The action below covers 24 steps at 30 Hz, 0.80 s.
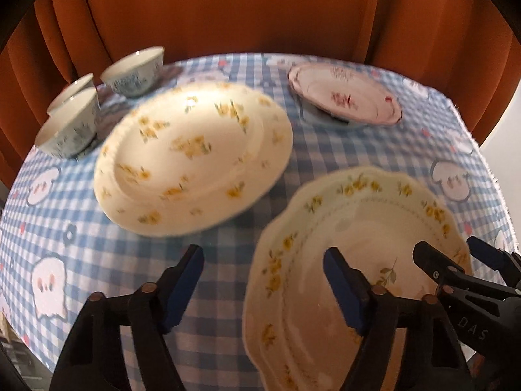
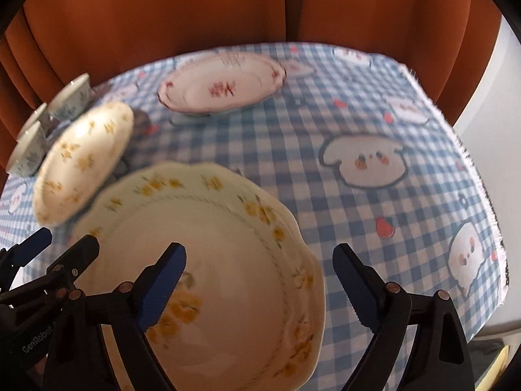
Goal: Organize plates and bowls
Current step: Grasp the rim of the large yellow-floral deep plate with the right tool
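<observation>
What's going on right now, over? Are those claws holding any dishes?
Left gripper and right gripper both open, holding nothing. Scalloped plate under both, untouched. Round plate, pink plate, three bowls waiting. Nothing blocking.

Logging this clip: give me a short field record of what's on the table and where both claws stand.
surface: table with blue checked cloth
near plate: scalloped yellow-flower plate, closest to both claws
second plate: round yellow-flower plate, left of it
far plate: pink-flower plate, at the back
bowls: three blue-patterned bowls, back left, grouped
left claw: open, straddling the scalloped plate's left rim, no contact visible
right claw: open, straddling its right rim, no contact visible
stacked yet: no
</observation>
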Each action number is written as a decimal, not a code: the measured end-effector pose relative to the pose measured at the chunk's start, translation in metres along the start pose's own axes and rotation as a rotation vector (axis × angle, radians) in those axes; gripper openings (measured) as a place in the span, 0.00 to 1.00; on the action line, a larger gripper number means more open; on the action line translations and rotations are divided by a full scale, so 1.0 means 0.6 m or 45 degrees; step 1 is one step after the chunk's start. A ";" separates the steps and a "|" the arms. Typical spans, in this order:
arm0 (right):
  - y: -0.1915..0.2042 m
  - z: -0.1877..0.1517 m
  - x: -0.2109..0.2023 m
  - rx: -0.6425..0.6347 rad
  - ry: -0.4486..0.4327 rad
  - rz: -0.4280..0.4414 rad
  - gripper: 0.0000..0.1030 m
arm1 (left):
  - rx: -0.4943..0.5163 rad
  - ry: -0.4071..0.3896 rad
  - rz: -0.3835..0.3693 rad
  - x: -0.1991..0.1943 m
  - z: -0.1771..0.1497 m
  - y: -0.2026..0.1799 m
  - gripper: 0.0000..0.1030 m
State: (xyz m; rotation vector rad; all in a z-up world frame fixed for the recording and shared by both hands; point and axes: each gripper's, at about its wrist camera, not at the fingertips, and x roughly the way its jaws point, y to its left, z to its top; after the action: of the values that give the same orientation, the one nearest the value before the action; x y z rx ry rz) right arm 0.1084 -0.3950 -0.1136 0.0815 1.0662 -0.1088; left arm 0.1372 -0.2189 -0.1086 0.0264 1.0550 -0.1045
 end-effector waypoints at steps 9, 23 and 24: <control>-0.010 -0.012 0.031 -0.017 0.089 0.078 0.76 | 0.034 0.063 0.012 0.021 -0.016 -0.032 0.57; 0.003 -0.010 0.021 -0.042 0.125 0.144 0.74 | 0.017 0.115 0.034 0.007 -0.015 -0.020 0.57; 0.006 -0.011 0.019 -0.043 0.128 0.146 0.74 | 0.021 0.116 0.036 0.004 -0.016 -0.018 0.57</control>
State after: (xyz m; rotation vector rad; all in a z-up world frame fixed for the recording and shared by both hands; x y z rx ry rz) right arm 0.1085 -0.3913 -0.1268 0.1181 1.1607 0.0170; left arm 0.1292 -0.2292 -0.1151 0.0616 1.1441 -0.0866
